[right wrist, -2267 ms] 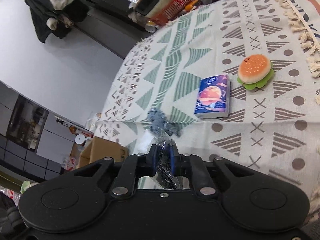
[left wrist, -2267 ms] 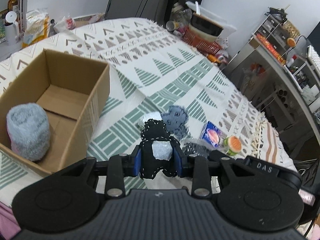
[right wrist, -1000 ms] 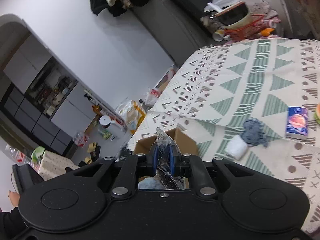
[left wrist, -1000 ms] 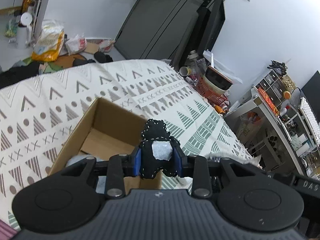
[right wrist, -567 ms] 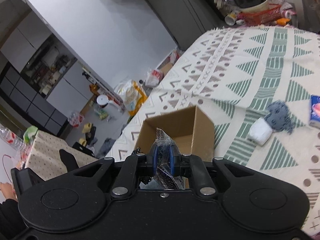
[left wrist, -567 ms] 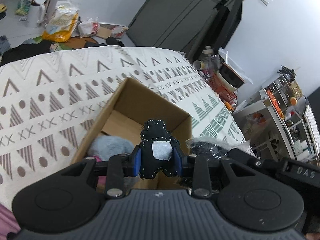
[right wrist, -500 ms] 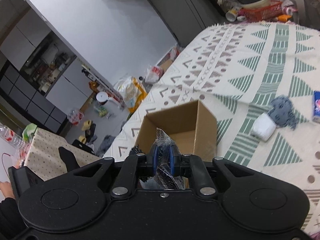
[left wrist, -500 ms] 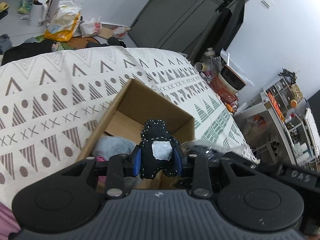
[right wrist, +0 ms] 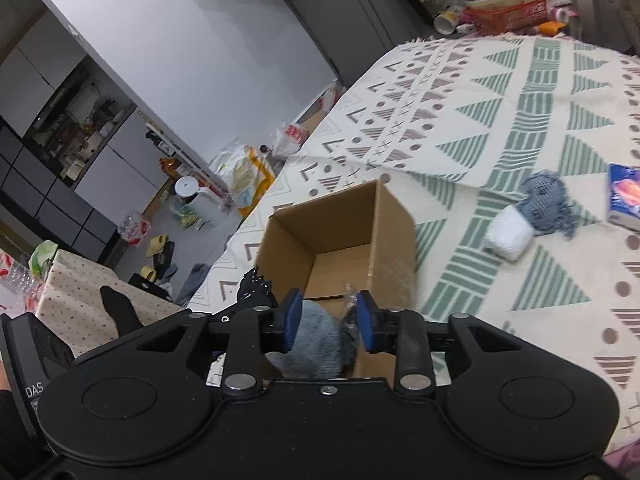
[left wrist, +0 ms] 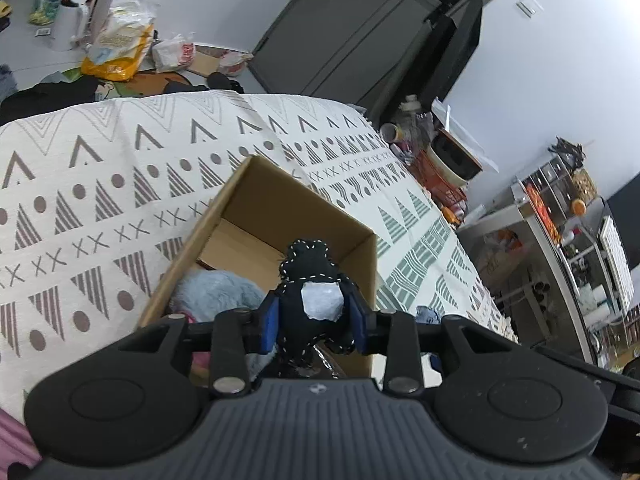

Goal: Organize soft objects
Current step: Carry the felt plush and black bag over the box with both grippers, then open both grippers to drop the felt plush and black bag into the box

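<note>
My left gripper [left wrist: 312, 316] is shut on a black felt toy [left wrist: 308, 276] with white stitching and a pale patch, held over the open cardboard box [left wrist: 256, 184]. A grey fluffy roll [left wrist: 216, 288] lies inside the box. My right gripper [right wrist: 328, 320] is open above the same box [right wrist: 396, 232], with the grey roll [right wrist: 316, 340] showing below between its fingers. A dark, clear-wrapped packet [right wrist: 347, 312] hangs beside the right finger's pad. On the cloth lie a white roll [right wrist: 508, 236], a grey-blue soft toy [right wrist: 548, 200] and a blue tissue pack [right wrist: 624, 200].
The box stands on a patterned cloth [left wrist: 100, 184] over a table. The left gripper's body [right wrist: 36, 360] is close at the right view's left edge. Bags and a white kettle [left wrist: 76, 16] clutter the floor beyond; shelves [left wrist: 568, 216] stand to the right.
Both grippers have travelled from the loose items to above the box. The right gripper, earlier shut on the wrapped packet, has opened; the packet now sits loose by its right finger. The left still holds the black toy.
</note>
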{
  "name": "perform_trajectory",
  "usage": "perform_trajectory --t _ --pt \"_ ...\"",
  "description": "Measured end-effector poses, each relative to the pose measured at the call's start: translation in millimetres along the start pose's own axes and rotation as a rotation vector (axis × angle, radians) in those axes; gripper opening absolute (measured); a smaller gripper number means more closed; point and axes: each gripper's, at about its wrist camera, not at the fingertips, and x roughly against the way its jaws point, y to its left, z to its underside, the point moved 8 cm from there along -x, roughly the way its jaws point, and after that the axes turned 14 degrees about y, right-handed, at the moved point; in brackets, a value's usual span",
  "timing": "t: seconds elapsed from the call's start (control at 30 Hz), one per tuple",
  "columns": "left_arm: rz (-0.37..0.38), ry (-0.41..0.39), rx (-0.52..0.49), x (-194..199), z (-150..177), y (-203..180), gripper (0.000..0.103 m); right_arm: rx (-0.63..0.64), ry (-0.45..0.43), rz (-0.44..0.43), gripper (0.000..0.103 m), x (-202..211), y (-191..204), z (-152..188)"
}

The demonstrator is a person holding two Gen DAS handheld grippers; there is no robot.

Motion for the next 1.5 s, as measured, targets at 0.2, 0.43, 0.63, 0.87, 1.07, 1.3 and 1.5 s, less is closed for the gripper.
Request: perform_trajectory --t 0.2,0.43,0.63,0.87,1.07,1.3,1.5 --pt "-0.009 -0.007 -0.011 -6 2 -8 0.043 -0.028 -0.014 0.026 0.035 14 -20 5" --pt "-0.044 -0.034 -0.047 -1 1 -19 0.058 -0.05 -0.035 0.036 0.041 33 -38 10" --pt "-0.089 -0.015 -0.065 0 9 -33 0.059 -0.067 -0.05 0.02 0.043 50 -52 13" --pt "-0.137 0.016 -0.097 0 29 -54 0.059 -0.09 -0.065 0.021 0.049 70 -78 19" --pt "-0.19 0.035 -0.137 -7 43 -77 0.075 -0.097 -0.113 0.042 0.067 93 -101 21" --pt "-0.26 0.054 -0.226 -13 57 -110 0.085 -0.086 -0.193 0.093 0.094 122 -125 18" --pt "-0.269 0.069 -0.268 -17 65 -135 0.085 -0.07 -0.244 0.137 0.102 140 -143 17"
